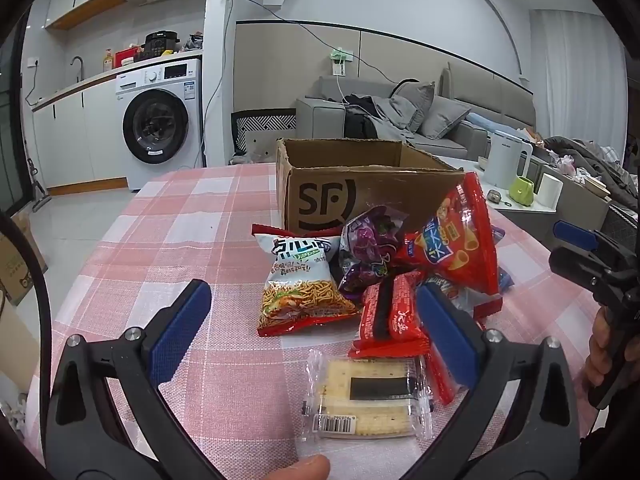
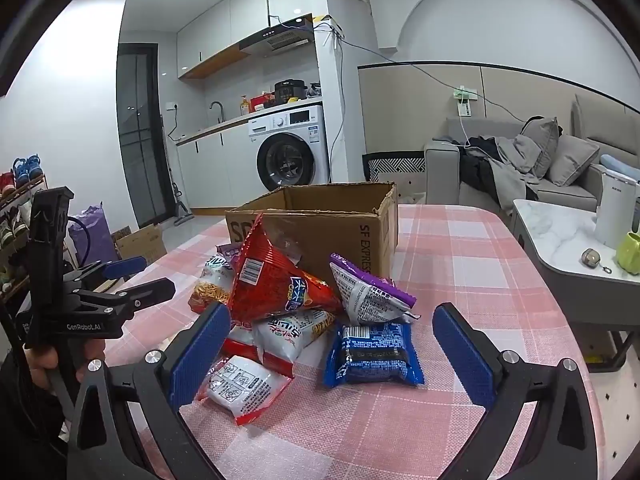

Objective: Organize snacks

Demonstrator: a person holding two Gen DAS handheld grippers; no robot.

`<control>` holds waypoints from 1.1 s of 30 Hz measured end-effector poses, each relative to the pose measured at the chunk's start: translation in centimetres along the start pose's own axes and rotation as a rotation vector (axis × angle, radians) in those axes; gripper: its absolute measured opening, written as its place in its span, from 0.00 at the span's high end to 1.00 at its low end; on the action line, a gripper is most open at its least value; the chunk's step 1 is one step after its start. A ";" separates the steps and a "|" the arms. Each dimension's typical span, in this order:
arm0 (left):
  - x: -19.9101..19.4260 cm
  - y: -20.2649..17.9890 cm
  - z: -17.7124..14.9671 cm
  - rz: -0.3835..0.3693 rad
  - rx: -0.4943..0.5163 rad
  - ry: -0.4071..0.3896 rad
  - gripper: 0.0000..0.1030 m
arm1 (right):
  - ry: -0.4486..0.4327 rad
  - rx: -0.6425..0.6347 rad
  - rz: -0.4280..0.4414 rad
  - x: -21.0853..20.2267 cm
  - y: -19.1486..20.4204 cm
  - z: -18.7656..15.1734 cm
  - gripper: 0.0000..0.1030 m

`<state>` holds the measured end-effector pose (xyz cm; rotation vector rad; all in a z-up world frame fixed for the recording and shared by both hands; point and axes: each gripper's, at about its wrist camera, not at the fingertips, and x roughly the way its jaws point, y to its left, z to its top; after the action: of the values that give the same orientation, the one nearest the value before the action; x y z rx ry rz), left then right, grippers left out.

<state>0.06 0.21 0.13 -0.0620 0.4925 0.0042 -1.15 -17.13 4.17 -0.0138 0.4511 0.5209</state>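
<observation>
A heap of snack packs lies on the pink checked tablecloth (image 1: 168, 240) in front of an open cardboard box (image 1: 360, 184) (image 2: 320, 216). In the left wrist view: a noodle snack bag (image 1: 300, 284), a purple bag (image 1: 368, 252), a red cone-snack bag (image 1: 460, 252), a red bar pack (image 1: 390, 316) and a clear cracker pack (image 1: 368, 396). My left gripper (image 1: 316, 332) is open and empty above the cracker pack. In the right wrist view: the red bag (image 2: 276, 284), a purple-edged bag (image 2: 368, 292), a blue pack (image 2: 374, 354), a white-red pack (image 2: 244, 388). My right gripper (image 2: 332, 356) is open, empty, over the heap.
A side table (image 2: 560, 232) with a white kettle (image 2: 616, 212) and a green cup (image 2: 630, 252) stands to the right. A grey sofa (image 2: 520, 168) and a washing machine (image 2: 288, 148) are behind. The other gripper shows at each view's edge (image 2: 136, 276) (image 1: 576, 240).
</observation>
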 end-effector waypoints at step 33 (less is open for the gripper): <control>0.2 0.2 -0.2 0.003 0.002 0.003 0.01 | 0.005 -0.003 -0.008 -0.1 -0.1 0.0 0.00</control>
<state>0.08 0.43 -0.16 -0.0590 0.4960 0.0060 -1.17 -17.21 4.20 -0.0195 0.4546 0.5141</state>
